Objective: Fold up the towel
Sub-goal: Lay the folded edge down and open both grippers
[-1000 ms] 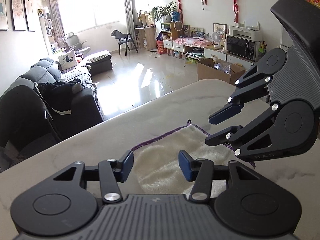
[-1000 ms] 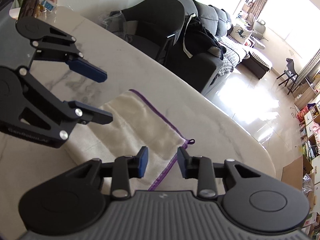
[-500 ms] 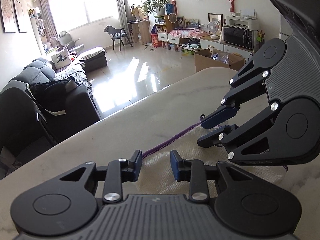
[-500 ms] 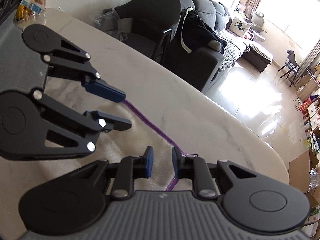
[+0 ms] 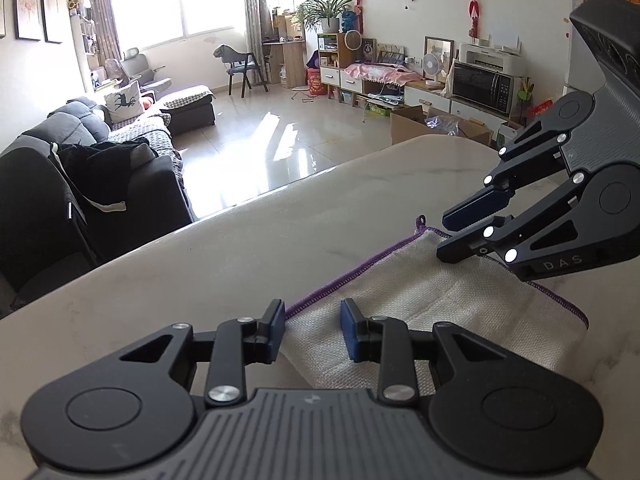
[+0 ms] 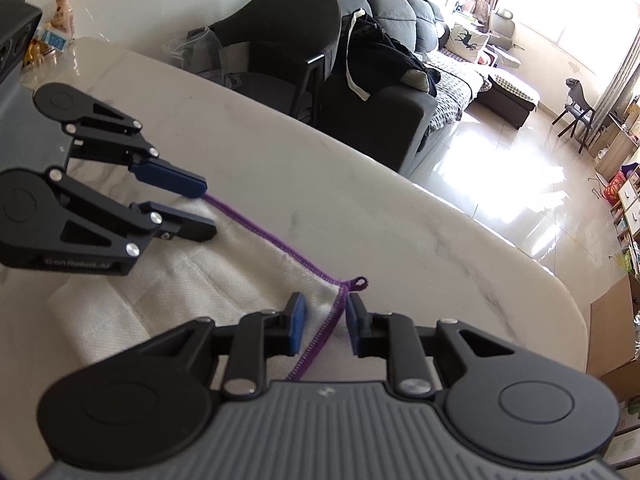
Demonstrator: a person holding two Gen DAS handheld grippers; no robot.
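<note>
A cream towel (image 5: 420,304) with a purple stitched edge lies flat on the marble table (image 5: 240,264). My left gripper (image 5: 312,330) is open and straddles the towel's near-left corner, with the purple edge running out from between its fingers. My right gripper (image 5: 460,226) is open beside the far corner with the small purple loop (image 5: 420,222). In the right wrist view the right gripper (image 6: 325,324) straddles the purple side edge of the towel (image 6: 192,292) just below the loop (image 6: 358,283). The left gripper (image 6: 198,210) stands open at the other end of the same edge.
The table edge (image 6: 440,216) curves just beyond the towel, with a dark sofa (image 6: 384,80) and chair (image 6: 280,40) behind it. A bottle and small items (image 6: 60,16) stand at the table's far left end. A cardboard box (image 5: 424,124) sits on the floor.
Both grippers narrowed their jaws and came down onto the towel's purple edge. In the last half second they moved apart along it, and the edge now runs straight between them.
</note>
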